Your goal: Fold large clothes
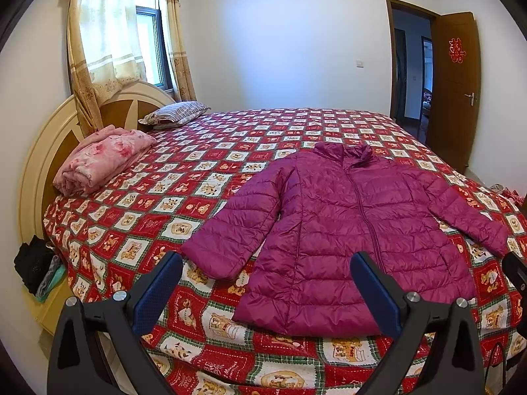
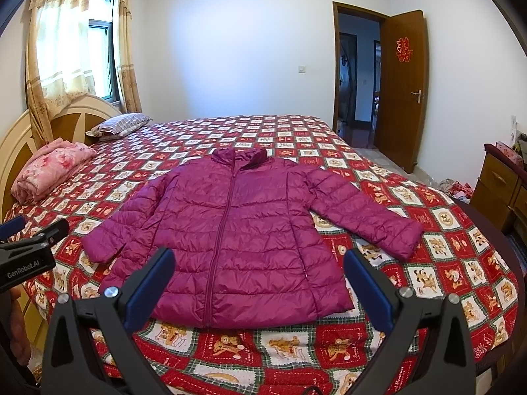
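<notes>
A magenta quilted puffer jacket [image 1: 346, 223] lies flat on the bed, front up, zipped, collar toward the far side, both sleeves spread out. It also shows in the right wrist view [image 2: 237, 230]. My left gripper [image 1: 266, 260] is open and empty, held above the bed's near edge over the jacket's hem and left sleeve cuff. My right gripper [image 2: 258, 256] is open and empty, held above the jacket's hem near the zipper. The left gripper's body shows at the left edge of the right wrist view [image 2: 29, 250].
The bed has a red patchwork quilt [image 1: 204, 177]. A folded pink blanket [image 1: 102, 161] and a striped pillow [image 1: 174, 115] lie by the headboard. Dark clothes [image 1: 36, 270] sit on a bedside stand. A wooden dresser [image 2: 500, 184] stands right; an open door [image 2: 402, 89] is behind.
</notes>
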`<state>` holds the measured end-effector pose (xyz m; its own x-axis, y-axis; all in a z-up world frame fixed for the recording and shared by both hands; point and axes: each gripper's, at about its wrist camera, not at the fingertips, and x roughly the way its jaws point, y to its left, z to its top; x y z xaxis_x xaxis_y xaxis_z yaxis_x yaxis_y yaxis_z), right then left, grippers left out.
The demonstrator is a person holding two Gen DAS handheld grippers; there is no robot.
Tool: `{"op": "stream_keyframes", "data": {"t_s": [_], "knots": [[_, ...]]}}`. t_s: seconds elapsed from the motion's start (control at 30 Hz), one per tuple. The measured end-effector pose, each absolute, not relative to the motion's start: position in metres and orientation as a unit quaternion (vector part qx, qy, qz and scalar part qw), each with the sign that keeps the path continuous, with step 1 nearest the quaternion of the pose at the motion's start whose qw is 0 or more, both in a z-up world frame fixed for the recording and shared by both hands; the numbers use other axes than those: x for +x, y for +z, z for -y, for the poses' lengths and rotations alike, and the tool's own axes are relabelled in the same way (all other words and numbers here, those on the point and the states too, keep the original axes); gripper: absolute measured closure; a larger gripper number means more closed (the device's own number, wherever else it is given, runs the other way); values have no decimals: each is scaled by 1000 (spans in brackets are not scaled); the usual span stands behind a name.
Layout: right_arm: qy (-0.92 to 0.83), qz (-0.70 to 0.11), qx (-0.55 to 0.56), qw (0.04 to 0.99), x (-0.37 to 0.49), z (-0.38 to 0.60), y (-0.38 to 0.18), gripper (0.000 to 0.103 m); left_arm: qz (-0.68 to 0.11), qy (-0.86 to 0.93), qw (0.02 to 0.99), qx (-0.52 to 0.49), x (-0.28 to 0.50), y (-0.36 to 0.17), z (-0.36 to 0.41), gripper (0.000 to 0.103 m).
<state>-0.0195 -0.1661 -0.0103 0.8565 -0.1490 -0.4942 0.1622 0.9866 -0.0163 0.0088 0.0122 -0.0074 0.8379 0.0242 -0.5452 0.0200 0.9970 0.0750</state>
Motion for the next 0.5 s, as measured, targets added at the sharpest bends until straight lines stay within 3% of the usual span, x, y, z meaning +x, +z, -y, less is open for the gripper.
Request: {"op": "stream_keyframes", "data": {"t_s": [0.5], "knots": [[-79,-261,14,962,-17,165,-12,0,-285,2,958,39,10,-9,-13,1]]}}
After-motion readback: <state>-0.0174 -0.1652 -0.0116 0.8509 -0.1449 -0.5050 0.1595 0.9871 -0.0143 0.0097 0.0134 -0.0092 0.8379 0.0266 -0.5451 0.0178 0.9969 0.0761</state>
